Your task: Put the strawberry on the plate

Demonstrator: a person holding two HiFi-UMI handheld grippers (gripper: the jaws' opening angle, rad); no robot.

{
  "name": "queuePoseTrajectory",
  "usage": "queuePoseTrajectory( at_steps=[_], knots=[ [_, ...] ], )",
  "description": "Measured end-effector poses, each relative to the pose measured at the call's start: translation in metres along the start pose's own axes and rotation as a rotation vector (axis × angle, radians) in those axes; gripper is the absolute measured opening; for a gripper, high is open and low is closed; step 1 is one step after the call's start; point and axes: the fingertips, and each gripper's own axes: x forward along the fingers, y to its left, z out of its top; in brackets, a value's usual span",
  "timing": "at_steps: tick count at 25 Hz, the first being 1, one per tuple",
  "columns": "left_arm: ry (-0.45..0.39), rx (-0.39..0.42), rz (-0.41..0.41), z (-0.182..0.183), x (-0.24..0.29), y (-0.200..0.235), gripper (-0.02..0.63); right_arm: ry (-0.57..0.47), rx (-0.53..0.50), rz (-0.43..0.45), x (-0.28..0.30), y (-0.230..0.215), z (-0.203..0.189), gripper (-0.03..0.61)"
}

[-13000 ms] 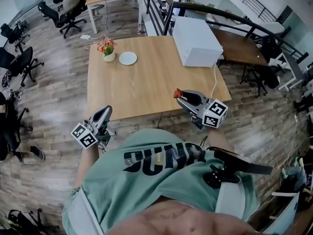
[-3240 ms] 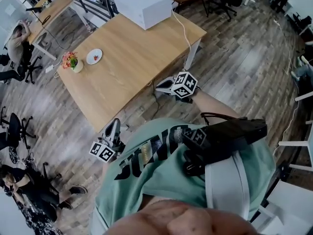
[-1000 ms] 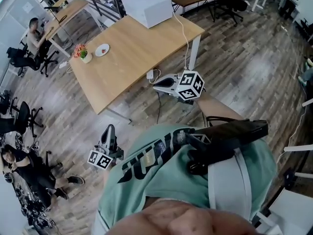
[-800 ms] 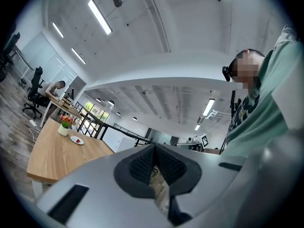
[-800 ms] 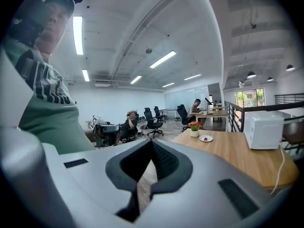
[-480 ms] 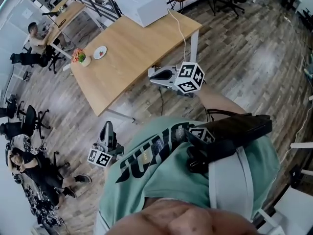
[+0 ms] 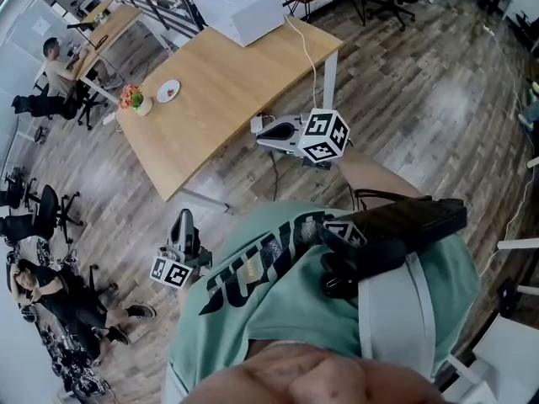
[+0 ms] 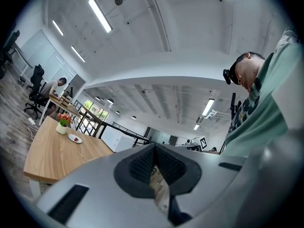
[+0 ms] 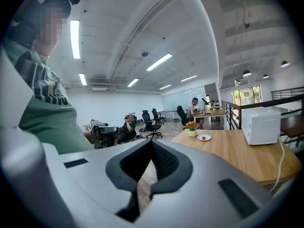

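Observation:
A red strawberry (image 7: 171, 93) lies on the small white plate (image 7: 168, 86) at the far left end of the wooden table (image 7: 227, 74). The plate also shows in the left gripper view (image 8: 74, 138) and in the right gripper view (image 9: 204, 137), small and far off. Both grippers are away from the table, over the wood floor. My right gripper (image 7: 260, 132) is held out beside the table's near corner, shut and empty. My left gripper (image 7: 184, 217) hangs by my left hip, its jaws together with nothing in them.
A pot of flowers (image 7: 131, 99) stands next to the plate. A white box-shaped appliance (image 7: 240, 8) with a cable sits at the table's far right end. Office chairs and seated people (image 7: 59, 57) are beyond the table. A black device (image 7: 387, 234) is strapped at my waist.
Long ago my right gripper held the strawberry at the table's edge; now it lies on the plate and I stand farther back. Over the last second the right gripper drifted slightly left.

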Motion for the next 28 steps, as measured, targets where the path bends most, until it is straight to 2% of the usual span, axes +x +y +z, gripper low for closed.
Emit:
queuePoseTrajectory(
  at_steps=[10, 28],
  knots=[
    [0.007, -0.022, -0.035, -0.003, 0.001, 0.004, 0.005, 0.013, 0.014, -0.033, -0.004, 0.007, -0.005, 0.008],
    [0.020, -0.040, -0.057, -0.008, 0.023, 0.012, 0.005, 0.003, 0.041, -0.057, -0.008, -0.013, -0.004, 0.008]
  ],
)
